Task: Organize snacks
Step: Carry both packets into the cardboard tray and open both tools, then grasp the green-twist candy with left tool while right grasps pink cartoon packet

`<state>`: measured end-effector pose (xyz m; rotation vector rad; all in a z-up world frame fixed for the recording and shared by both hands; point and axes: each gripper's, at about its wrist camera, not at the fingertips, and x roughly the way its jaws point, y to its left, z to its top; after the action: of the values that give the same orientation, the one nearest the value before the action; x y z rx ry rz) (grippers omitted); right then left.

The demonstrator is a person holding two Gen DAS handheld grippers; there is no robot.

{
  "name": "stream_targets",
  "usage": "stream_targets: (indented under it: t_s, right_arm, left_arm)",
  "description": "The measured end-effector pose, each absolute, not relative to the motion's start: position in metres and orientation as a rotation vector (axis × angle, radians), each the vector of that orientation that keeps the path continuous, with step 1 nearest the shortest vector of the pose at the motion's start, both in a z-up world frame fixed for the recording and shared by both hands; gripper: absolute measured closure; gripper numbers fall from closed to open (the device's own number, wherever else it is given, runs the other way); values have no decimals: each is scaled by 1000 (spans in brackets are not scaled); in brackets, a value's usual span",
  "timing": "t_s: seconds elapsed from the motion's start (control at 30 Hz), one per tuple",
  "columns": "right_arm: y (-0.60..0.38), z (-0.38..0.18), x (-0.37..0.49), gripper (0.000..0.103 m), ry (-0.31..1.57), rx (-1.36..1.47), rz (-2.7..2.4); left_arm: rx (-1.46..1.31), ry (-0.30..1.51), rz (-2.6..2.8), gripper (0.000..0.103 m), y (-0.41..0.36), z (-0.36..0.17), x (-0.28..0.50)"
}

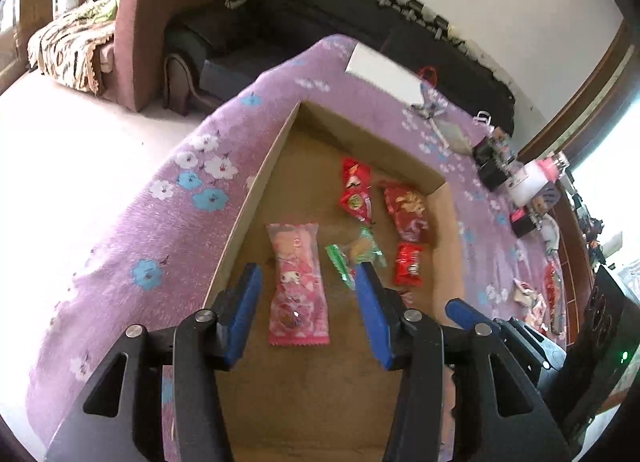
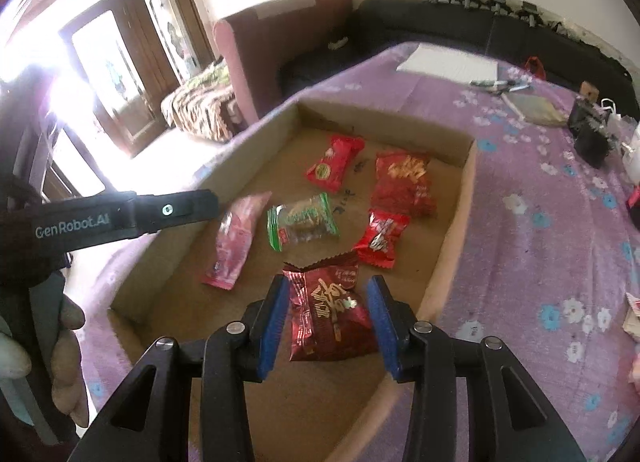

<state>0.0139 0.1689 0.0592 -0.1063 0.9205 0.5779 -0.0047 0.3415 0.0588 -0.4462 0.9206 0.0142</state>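
Note:
A shallow cardboard box [image 1: 256,198] lies on a purple flowered cloth. My left gripper [image 1: 308,310] hangs open over it, and a pink snack packet [image 1: 298,282] lies flat on the box floor beneath the gap, free of both pads. In the right wrist view my right gripper [image 2: 328,322] is shut on a dark red snack packet [image 2: 328,310] above the near part of the box [image 2: 452,238]. Further in lie the pink packet [image 2: 236,242], a green-edged clear packet [image 2: 302,222], a small red packet [image 2: 380,238], a large red bag [image 2: 404,182] and another red packet [image 2: 334,162].
The left gripper's black body [image 2: 120,218] and a person's hand [image 2: 68,342] fill the left of the right wrist view. On the cloth [image 2: 540,222] lie white paper [image 2: 448,60], pens, black items [image 2: 592,130] and loose snacks [image 1: 536,302]. Sofas stand behind.

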Motion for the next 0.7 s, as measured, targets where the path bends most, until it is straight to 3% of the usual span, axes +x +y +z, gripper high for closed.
stream_targets:
  t_s: [0.3, 0.7]
  right_arm:
    - [88, 93, -2, 55, 841, 69, 529]
    - [-121, 80, -28, 52, 819, 217, 187]
  left_arm:
    - [-398, 824, -116, 39, 278, 99, -43]
    - [-346, 852, -292, 39, 189, 100, -70]
